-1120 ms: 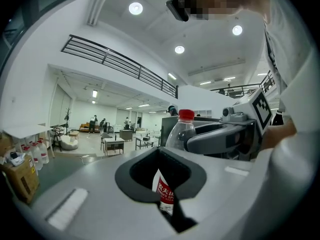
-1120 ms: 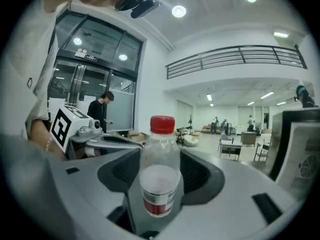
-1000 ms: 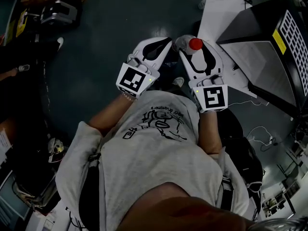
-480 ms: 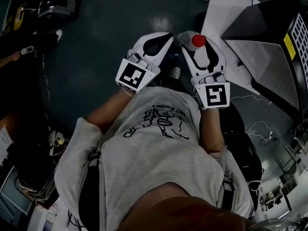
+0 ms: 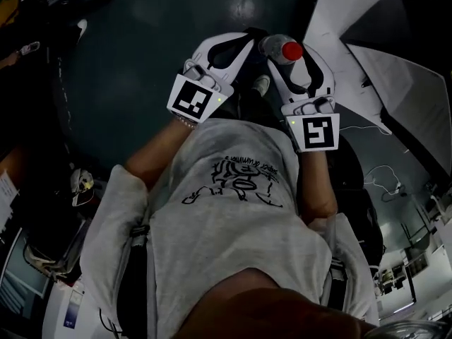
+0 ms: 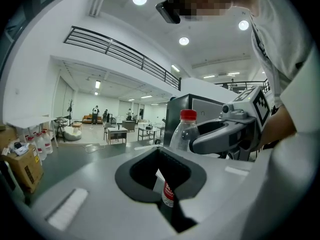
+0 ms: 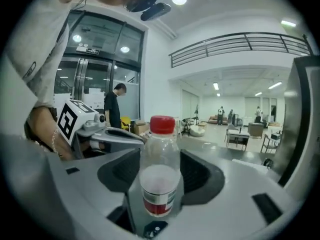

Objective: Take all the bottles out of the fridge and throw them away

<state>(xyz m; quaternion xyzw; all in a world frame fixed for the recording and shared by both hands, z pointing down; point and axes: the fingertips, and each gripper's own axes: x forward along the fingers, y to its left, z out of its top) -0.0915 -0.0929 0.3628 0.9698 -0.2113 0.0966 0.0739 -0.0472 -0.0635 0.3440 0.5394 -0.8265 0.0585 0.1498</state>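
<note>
Both grippers shifted up-frame in head view, dark cabinet [image 5: 417, 27] sliding toward right edge — carrier apparently turning away from it. Right gripper [image 5: 300, 58] clamped on bottle [image 5: 274, 46], red cap up, jaws on its body. Left gripper [image 5: 227, 48] closed, nothing in it, just beside bottle. Bin not in view. Recommend: hold clamp steady, keep bottle upright, locate bin, release only once directly over opening — left gripper free to steady.

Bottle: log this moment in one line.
right gripper: shut on bottle, red cap | left gripper: shut, empty, beside it | below: dark floor
</note>
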